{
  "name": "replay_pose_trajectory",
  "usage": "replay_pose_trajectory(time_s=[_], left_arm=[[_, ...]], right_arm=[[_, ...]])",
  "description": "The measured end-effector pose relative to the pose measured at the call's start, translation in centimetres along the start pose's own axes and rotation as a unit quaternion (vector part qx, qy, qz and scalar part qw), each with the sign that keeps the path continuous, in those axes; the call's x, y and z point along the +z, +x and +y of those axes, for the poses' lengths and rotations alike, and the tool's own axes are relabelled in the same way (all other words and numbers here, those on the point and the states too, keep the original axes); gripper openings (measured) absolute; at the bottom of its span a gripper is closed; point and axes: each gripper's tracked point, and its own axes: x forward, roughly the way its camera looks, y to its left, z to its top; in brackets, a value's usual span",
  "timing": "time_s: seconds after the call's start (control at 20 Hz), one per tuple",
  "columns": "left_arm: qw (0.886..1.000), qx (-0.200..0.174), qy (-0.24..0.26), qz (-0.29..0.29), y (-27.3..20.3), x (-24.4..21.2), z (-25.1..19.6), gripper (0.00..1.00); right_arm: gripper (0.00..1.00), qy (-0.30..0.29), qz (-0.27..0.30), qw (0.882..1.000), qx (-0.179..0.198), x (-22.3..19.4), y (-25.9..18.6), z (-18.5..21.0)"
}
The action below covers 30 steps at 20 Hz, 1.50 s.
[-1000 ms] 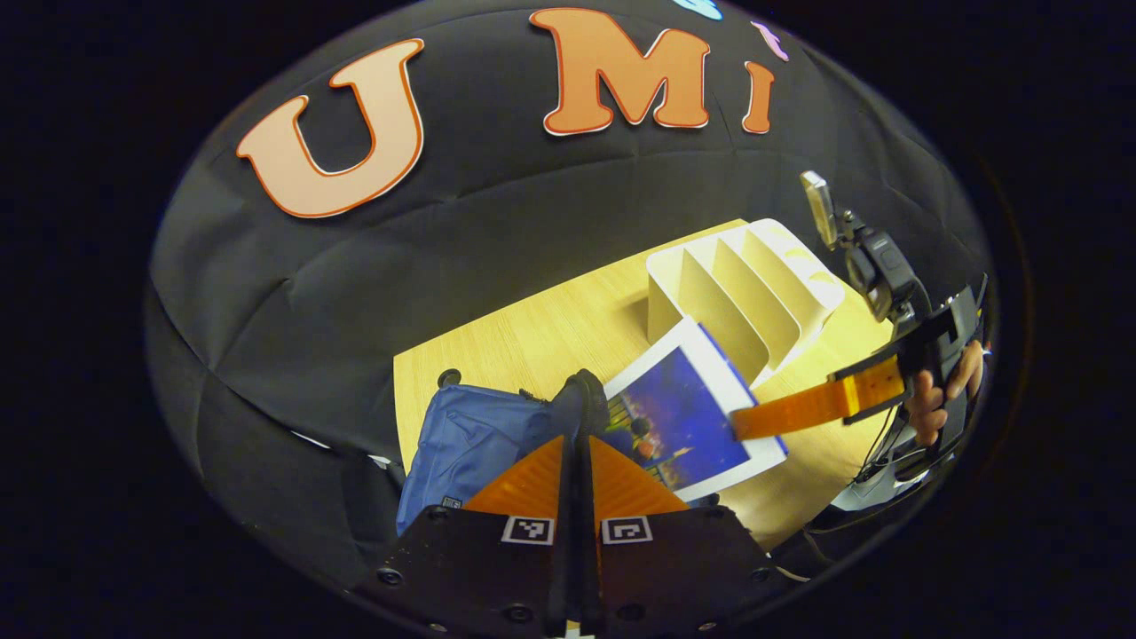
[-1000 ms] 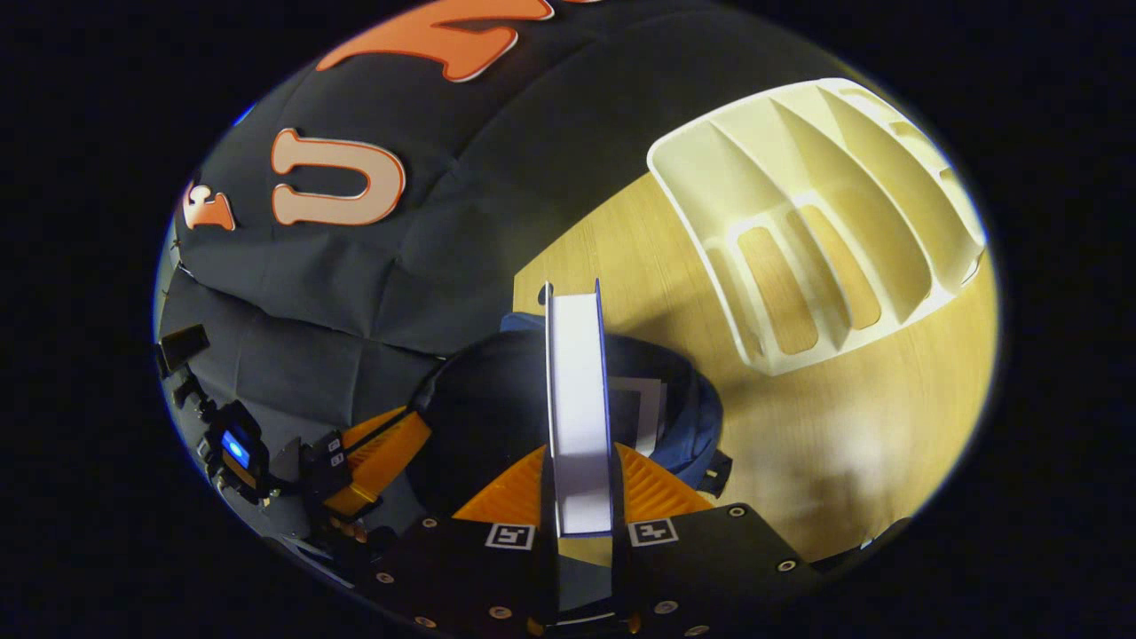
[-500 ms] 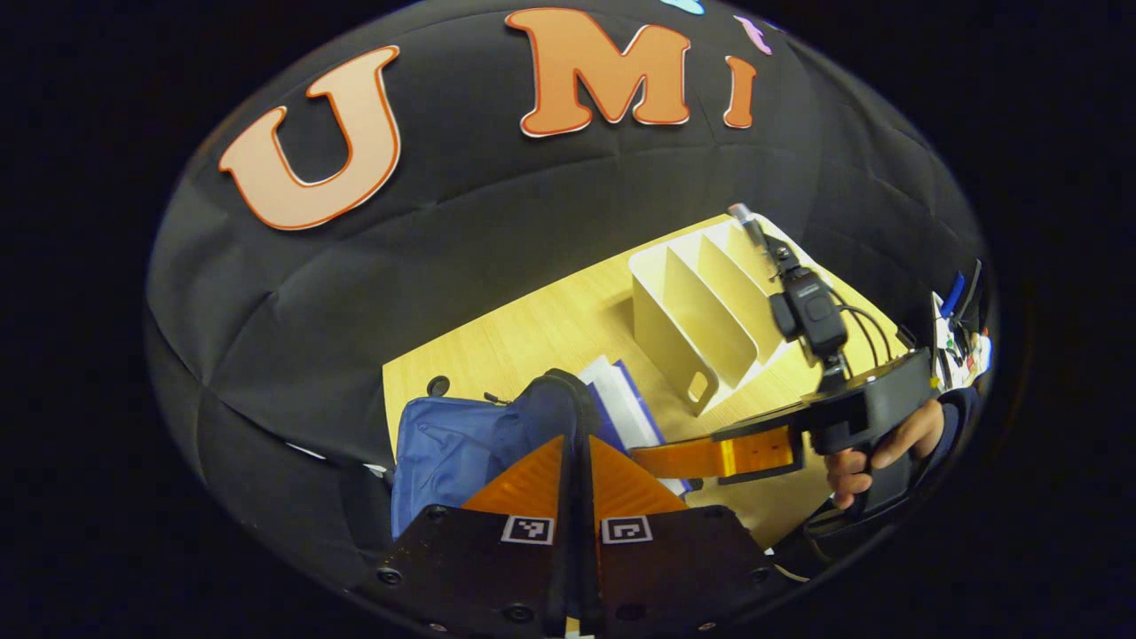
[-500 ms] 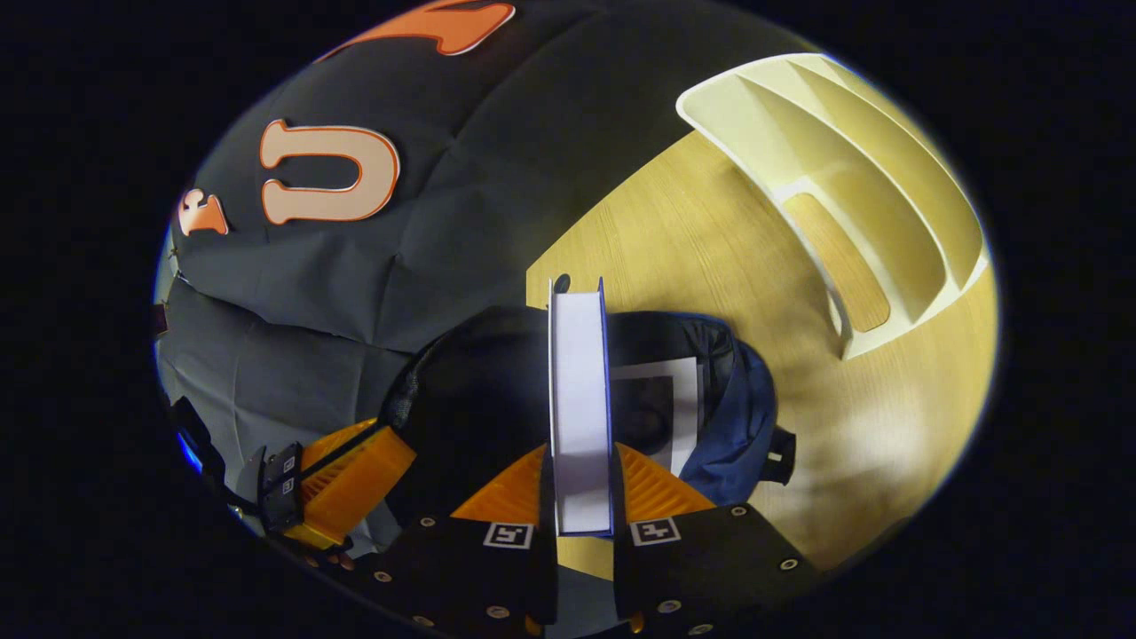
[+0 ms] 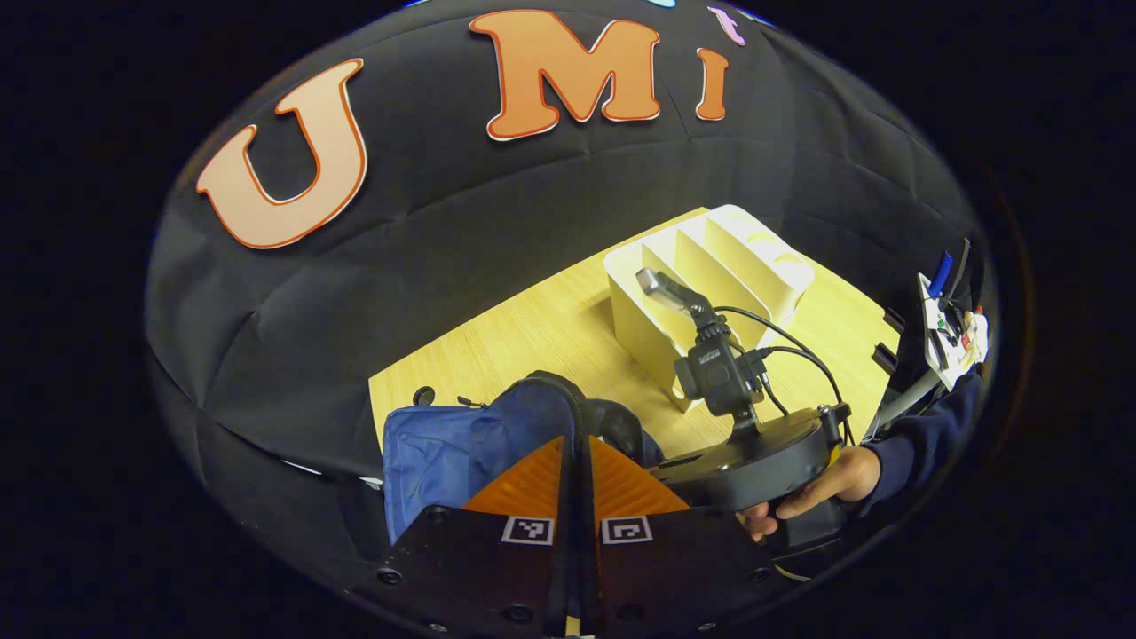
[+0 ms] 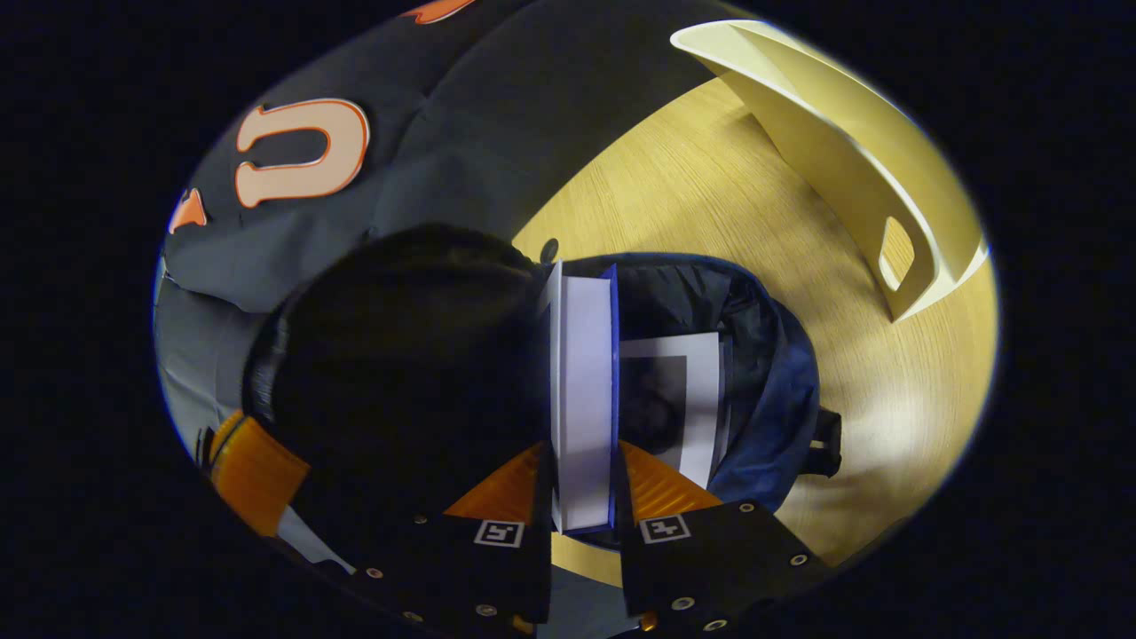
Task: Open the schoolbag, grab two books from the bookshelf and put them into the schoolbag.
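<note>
The blue schoolbag (image 5: 444, 453) lies on the wooden table (image 5: 532, 337). My left gripper (image 5: 577, 439) is shut on the bag's dark flap (image 5: 577, 404) and holds it up. In the right gripper view the bag's mouth (image 6: 754, 355) gapes open, and one book (image 6: 683, 390) lies inside. My right gripper (image 6: 581, 448) is shut on a second book (image 6: 581, 382), white pages between blue covers, standing on edge in the mouth. The white bookshelf (image 5: 710, 266) stands behind with bare slots. The raised flap (image 6: 399, 355) darkens the left of the right gripper view.
A hand (image 5: 834, 479) with a dark sleeve holds the right gripper's body (image 5: 754, 457) just right of the bag. The bookshelf's end wall (image 6: 852, 151) rises at the upper right. Bare tabletop (image 6: 710, 195) lies between bag and shelf. A small hole (image 5: 424, 395) marks the table's near-left corner.
The right gripper has carried the book down and leftward into the bag's mouth; in the left gripper view the book has dropped behind the flap. The left gripper keeps hold of the flap.
</note>
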Motion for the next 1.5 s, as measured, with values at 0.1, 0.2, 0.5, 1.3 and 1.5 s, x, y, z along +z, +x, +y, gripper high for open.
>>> replay_pose_trajectory(time_s=[0.1,0.2,0.5,1.3,1.5], left_arm=[[1.000,0.006,-0.007,0.002,0.2,-0.4,0.5,0.05],[1.000,0.013,-0.017,0.005,0.2,-0.8,1.0,0.05],[0.999,0.016,-0.033,0.002,0.9,-0.8,0.6,0.06],[0.997,0.008,-0.059,0.058,4.2,-6.6,-4.5,0.09],[0.995,0.008,-0.049,0.084,4.2,-8.7,-5.4,0.09]], right_arm=[[0.41,-0.019,-0.004,0.999,-0.031,0.0,-0.4,-1.1],[0.50,-0.050,-0.009,0.998,-0.044,0.6,-1.3,-1.1],[0.85,-0.136,-0.069,0.985,-0.079,4.6,-6.0,-0.8],[0.96,-0.158,-0.242,0.939,-0.184,17.2,-26.1,-10.5],[0.96,-0.160,-0.239,0.939,-0.188,17.2,-27.3,-12.0]])
